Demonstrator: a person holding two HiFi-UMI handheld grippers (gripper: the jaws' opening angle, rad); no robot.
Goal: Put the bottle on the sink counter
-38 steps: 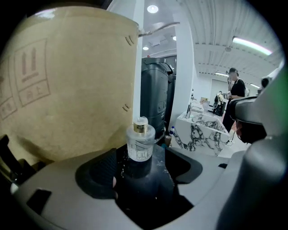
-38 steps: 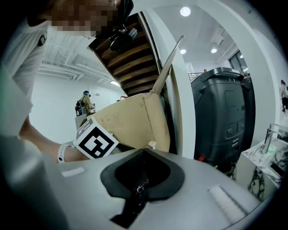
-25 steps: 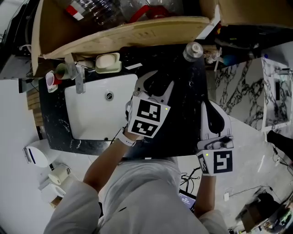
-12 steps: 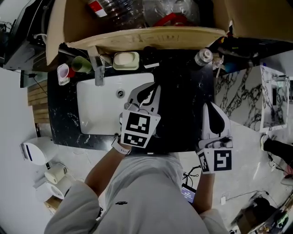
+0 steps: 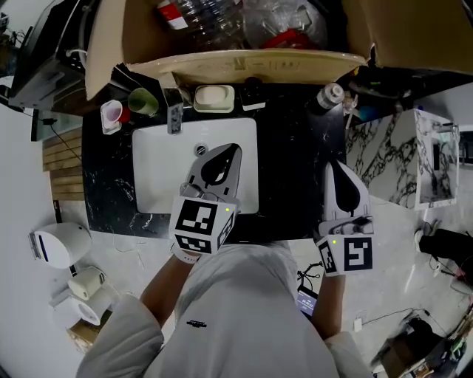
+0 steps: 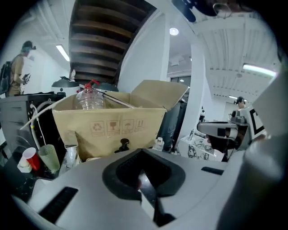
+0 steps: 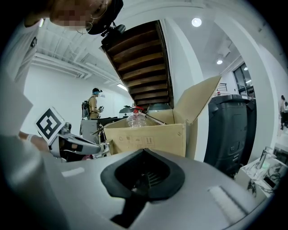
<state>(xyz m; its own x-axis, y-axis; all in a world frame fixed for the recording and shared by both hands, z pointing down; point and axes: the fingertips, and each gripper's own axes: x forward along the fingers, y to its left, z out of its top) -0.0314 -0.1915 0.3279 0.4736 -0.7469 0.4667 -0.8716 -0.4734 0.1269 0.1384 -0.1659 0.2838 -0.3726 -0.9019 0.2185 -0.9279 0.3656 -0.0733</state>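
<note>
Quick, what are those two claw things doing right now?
Left gripper: jaws closed, holding nothing.
Right gripper: jaws closed, holding nothing.

Fig.: what sits around me, head view unless noted. Straight ahead: open cardboard box (image 5: pixel 244 65), flaps up, w/ clear plastic empties (image 5: pixel 199 18) & a red item (image 5: pixel 292 38) inside; handling symbols printed on its front. Just below the box, L to R: pink cup (image 5: pixel 111 116), green cup (image 5: pixel 144 100), faucet (image 5: pixel 174 114), soap dish (image 5: pixel 213 97) w/ a pale bar, small black item (image 5: pixel 253 88), kind unclear. To my R: marble-pattern slab (image 5: pixel 377 140). Lower L, on the floor: white rounded appliance (image 5: pixel 59 244), w/ two pale rolls (image 5: pixel 89 284) near it. Right gripper view, bkgd: wooden stair underside (image 7: pixel 141 58), black bin (image 7: pixel 229 130), standing person (image 7: pixel 93 108) w/ a backpack.
</note>
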